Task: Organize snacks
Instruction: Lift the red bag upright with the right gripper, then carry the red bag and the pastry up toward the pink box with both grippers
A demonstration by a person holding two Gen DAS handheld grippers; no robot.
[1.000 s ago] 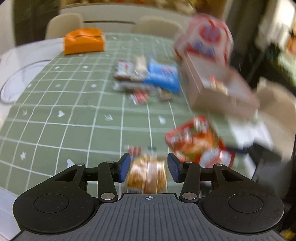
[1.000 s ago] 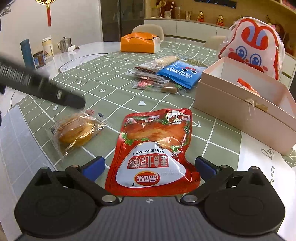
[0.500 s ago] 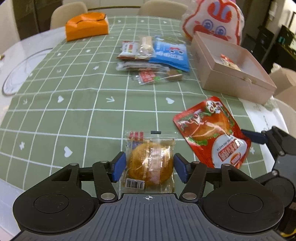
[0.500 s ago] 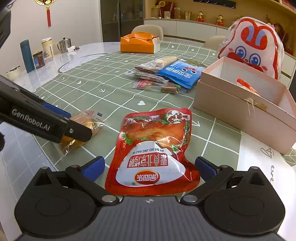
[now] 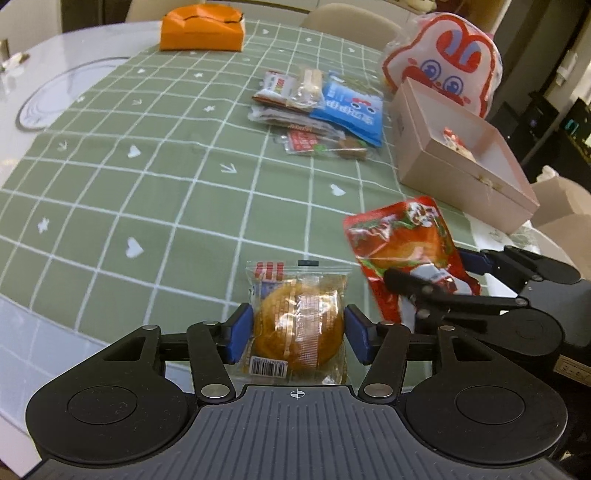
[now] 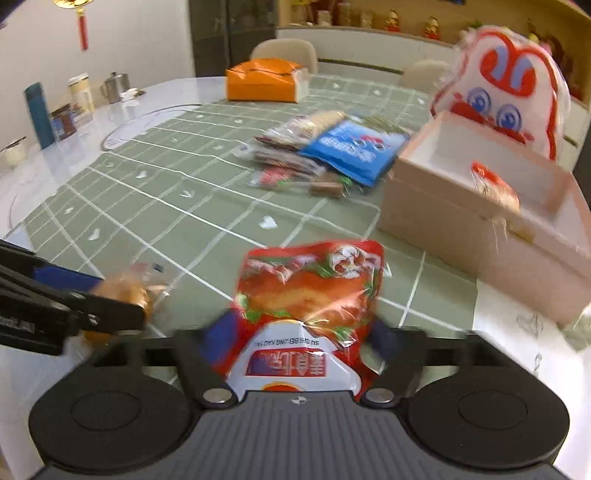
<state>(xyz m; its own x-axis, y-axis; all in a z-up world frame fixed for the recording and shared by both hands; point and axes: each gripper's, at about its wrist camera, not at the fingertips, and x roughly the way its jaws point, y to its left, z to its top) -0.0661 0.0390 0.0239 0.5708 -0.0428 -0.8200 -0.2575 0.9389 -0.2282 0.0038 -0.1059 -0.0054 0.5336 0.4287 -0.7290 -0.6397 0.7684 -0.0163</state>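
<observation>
A clear-wrapped round cake (image 5: 298, 325) lies on the green checked tablecloth (image 5: 147, 192). My left gripper (image 5: 298, 334) straddles it, its blue pads close to each side, still open. My right gripper (image 6: 299, 338) is shut on the red snack pouch (image 6: 314, 291) and lifts it, tilted, off the cloth; the pouch also shows in the left wrist view (image 5: 402, 243). A pink open box (image 6: 480, 206) with a small red snack inside stands to the right.
A pile of snack packets with a blue bag (image 5: 347, 110) lies mid-table. A red and white rabbit bag (image 5: 447, 59) stands behind the box. An orange tissue box (image 5: 201, 27) sits far back. Cups and a kettle (image 6: 114, 86) stand far left.
My right gripper closed on the red pouch and raised it off the cloth. My left gripper's pads narrowed around the cake.
</observation>
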